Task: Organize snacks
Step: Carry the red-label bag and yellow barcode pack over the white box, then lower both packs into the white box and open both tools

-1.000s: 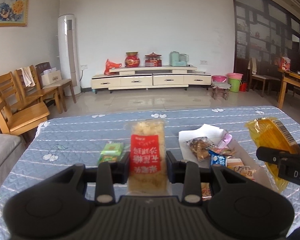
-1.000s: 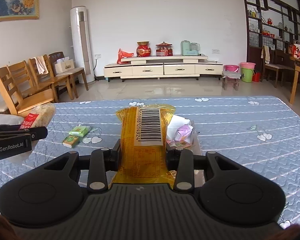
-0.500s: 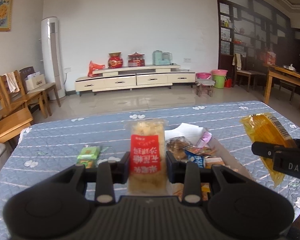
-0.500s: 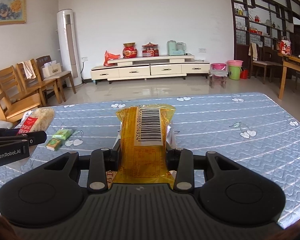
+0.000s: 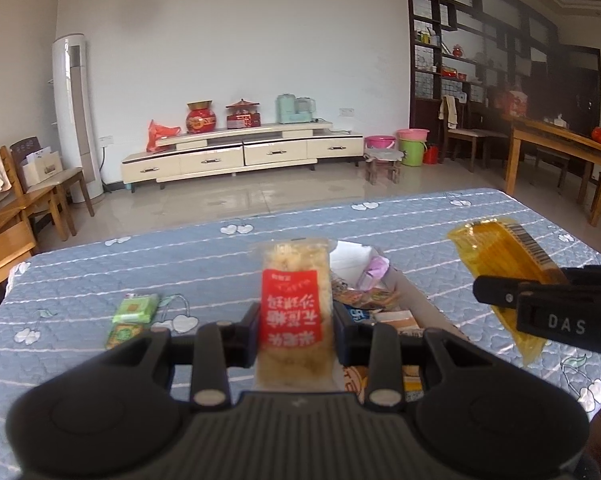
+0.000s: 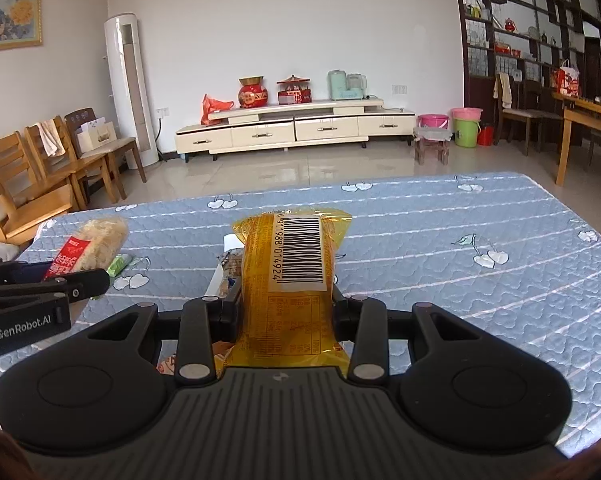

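Observation:
My left gripper [image 5: 296, 326] is shut on a clear snack packet with a red label [image 5: 294, 312] and holds it above the blue quilted table [image 5: 80, 276]. My right gripper [image 6: 286, 310] is shut on a yellow packet with a barcode [image 6: 296, 276], held above the table. Each gripper shows in the other's view: the right gripper [image 5: 540, 304] with its yellow packet [image 5: 500, 264], and the left gripper [image 6: 40, 292] with its red-label packet [image 6: 88, 248]. A box of mixed snacks [image 5: 372, 300] lies below and between the grippers, partly hidden.
Two small green packets [image 5: 134, 314] lie on the table to the left. Wooden chairs [image 6: 28, 184] stand beyond the table's left edge. A wooden table [image 5: 556, 152] stands at the far right, and a TV cabinet [image 5: 240, 156] against the back wall.
Both grippers keep their packets. Both views have swung left, so the table and the room have shifted in the frames; the green packets now sit nearer my left gripper.

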`<state>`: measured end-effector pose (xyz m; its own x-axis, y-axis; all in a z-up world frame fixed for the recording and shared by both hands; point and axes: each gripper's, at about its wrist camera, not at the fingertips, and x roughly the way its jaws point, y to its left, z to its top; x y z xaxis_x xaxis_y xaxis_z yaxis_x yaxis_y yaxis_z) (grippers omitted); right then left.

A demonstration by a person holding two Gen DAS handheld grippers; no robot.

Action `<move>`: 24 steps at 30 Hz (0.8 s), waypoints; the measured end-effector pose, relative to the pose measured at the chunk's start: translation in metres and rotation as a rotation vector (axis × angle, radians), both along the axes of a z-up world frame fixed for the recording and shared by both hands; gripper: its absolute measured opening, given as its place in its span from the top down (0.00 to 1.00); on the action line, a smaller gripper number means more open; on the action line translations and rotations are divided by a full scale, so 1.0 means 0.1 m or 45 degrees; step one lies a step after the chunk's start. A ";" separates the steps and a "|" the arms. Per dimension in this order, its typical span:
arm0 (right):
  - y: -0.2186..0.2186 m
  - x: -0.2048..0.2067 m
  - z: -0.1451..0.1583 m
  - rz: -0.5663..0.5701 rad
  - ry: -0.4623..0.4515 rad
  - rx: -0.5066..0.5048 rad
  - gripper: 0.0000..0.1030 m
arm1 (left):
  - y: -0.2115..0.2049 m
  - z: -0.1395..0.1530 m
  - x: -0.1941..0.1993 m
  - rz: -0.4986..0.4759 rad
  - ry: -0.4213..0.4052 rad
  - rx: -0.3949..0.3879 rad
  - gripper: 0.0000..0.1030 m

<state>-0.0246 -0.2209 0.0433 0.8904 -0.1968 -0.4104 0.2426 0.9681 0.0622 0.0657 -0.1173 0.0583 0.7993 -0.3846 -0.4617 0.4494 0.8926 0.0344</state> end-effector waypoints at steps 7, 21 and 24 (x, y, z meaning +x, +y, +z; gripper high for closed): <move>0.05 0.14 0.02 0.025 0.008 0.000 0.55 | -0.13 -0.03 0.10 -0.029 0.008 0.007 0.67; -0.11 0.71 0.11 0.071 0.051 0.002 0.55 | -0.49 -0.13 0.38 -0.089 0.048 0.023 0.67; -0.11 0.85 0.09 0.088 0.070 -0.004 0.55 | -0.58 -0.16 0.42 -0.108 0.054 0.032 0.67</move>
